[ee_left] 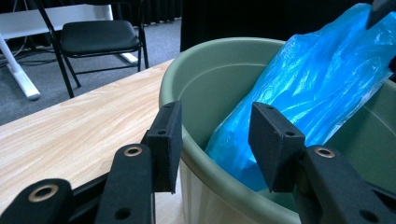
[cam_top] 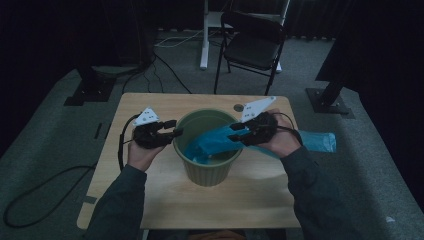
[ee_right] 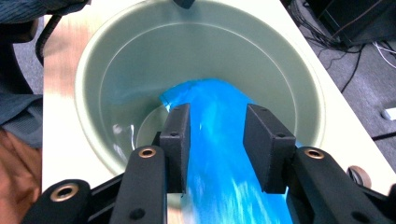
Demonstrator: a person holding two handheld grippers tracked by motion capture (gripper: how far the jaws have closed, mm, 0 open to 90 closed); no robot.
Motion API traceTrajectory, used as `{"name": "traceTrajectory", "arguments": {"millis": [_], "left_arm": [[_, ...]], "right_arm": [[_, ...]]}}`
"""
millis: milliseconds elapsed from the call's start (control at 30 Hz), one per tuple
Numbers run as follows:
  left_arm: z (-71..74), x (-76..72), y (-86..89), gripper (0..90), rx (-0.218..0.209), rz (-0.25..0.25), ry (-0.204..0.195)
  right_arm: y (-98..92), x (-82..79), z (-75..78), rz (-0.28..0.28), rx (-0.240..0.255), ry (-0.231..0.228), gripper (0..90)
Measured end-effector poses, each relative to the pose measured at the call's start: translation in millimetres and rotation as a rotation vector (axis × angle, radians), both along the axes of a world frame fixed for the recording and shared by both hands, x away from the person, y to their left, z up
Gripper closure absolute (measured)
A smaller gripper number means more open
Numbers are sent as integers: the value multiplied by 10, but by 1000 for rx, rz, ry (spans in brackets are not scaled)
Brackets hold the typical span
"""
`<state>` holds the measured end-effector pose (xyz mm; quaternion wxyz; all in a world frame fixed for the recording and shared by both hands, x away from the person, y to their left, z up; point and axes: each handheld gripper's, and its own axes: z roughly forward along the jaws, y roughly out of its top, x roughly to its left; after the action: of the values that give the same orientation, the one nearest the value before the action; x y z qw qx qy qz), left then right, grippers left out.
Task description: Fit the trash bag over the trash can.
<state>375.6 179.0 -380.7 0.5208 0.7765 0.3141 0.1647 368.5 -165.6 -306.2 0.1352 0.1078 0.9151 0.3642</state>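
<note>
Inside green bin (cam_top: 207, 170): blue bag (cam_top: 212, 142), right tool (cam_top: 239, 132) open.

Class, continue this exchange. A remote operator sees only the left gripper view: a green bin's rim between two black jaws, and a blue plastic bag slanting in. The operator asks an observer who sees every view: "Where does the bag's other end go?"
Observer: In the high view the blue plastic bag crosses the right rim of the green bin and reaches past the right edge of the table.
Operator: Is the other gripper clamped on it?
Observer: No. The right gripper stands open, with the bag running between its pads.
Operator: Which side of the bin am I on?
Observer: The left gripper is at the bin's left rim, opposite the right gripper.
</note>
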Motion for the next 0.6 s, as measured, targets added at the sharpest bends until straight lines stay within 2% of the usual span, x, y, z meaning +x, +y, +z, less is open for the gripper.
{"name": "traceTrajectory", "arguments": {"millis": [233, 600], "left_arm": [[12, -3, -5, 544, 4, -3, -3], [38, 8, 8, 544, 4, -3, -1]], "right_arm": [[-266, -102, -33, -50, 8, -11, 593], [-663, -304, -110, -149, 1, -56, 484]]}}
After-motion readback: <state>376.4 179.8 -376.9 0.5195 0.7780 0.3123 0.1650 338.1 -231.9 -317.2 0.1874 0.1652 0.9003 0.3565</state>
